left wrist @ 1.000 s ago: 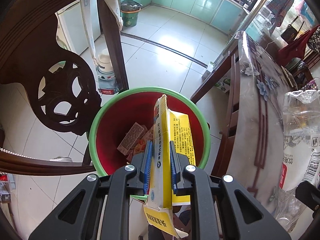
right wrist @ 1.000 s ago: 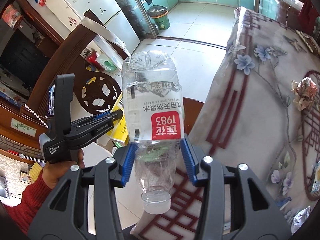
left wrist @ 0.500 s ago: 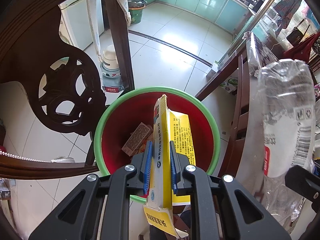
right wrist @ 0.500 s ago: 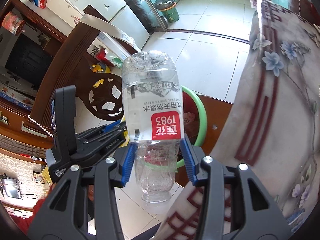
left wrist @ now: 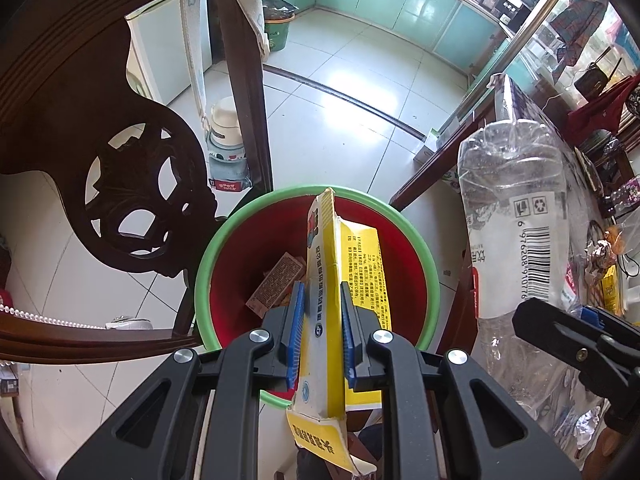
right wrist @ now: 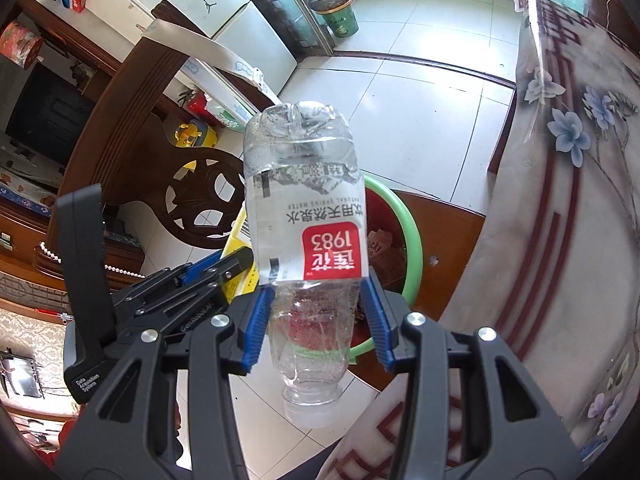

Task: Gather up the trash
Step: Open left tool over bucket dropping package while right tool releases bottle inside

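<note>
My left gripper (left wrist: 320,292) is shut on a flattened yellow carton (left wrist: 326,240) and holds it upright over a red bin with a green rim (left wrist: 208,272). A brown box (left wrist: 276,284) and other wrappers lie in the bin. My right gripper (right wrist: 318,300) is shut on a clear plastic bottle (right wrist: 308,208) with a red label, cap end toward the camera. The bottle (left wrist: 516,248) hangs just right of the bin, at the table edge. In the right wrist view the bin rim (right wrist: 412,248) shows behind the bottle, and the left gripper (right wrist: 236,264) is to its left.
A dark carved wooden chair (left wrist: 132,184) stands close on the bin's left. A table with a floral cloth (right wrist: 560,200) borders it on the right, with crumpled wrappers (left wrist: 600,252) on top. A green waste bin (left wrist: 278,28) stands far off on the tiled floor.
The right gripper has carried the bottle off the table toward the bin, and it now looms beside the left gripper. The left gripper still holds the carton over the bin.
</note>
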A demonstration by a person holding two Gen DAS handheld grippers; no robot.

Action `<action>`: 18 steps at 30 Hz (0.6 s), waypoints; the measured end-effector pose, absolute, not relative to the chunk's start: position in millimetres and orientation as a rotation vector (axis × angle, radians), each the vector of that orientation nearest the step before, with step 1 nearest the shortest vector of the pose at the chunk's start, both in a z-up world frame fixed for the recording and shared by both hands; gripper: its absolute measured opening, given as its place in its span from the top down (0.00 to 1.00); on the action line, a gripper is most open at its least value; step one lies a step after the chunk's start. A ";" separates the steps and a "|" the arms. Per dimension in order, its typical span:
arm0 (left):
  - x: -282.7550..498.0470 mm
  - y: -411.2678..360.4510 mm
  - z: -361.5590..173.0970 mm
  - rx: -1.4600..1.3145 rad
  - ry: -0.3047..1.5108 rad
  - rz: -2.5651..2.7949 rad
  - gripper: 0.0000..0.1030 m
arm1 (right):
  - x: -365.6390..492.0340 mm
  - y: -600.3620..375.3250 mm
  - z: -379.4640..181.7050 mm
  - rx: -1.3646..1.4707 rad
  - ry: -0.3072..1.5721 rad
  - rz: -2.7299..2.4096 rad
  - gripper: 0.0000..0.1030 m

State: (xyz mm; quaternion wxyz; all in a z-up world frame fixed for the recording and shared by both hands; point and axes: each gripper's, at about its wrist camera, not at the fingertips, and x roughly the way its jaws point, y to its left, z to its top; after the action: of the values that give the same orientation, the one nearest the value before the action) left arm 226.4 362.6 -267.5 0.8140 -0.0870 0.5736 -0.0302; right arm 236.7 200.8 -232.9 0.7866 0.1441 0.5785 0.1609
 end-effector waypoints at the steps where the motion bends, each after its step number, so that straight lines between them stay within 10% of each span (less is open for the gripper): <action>1: 227.0 362.7 -266.9 -0.185 1.223 -0.063 0.86 | 236.8 200.3 -233.5 0.313 1.247 0.346 0.58; 18: 222.6 371.7 -249.4 -0.230 1.193 -0.044 0.66 | 250.7 210.3 -245.4 0.276 1.268 0.362 0.58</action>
State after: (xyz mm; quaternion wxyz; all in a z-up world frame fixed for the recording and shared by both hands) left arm 222.6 371.7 -249.4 0.8208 -0.1082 0.5605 -0.0207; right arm 250.7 210.3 -245.4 0.7816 0.1280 0.5871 0.1676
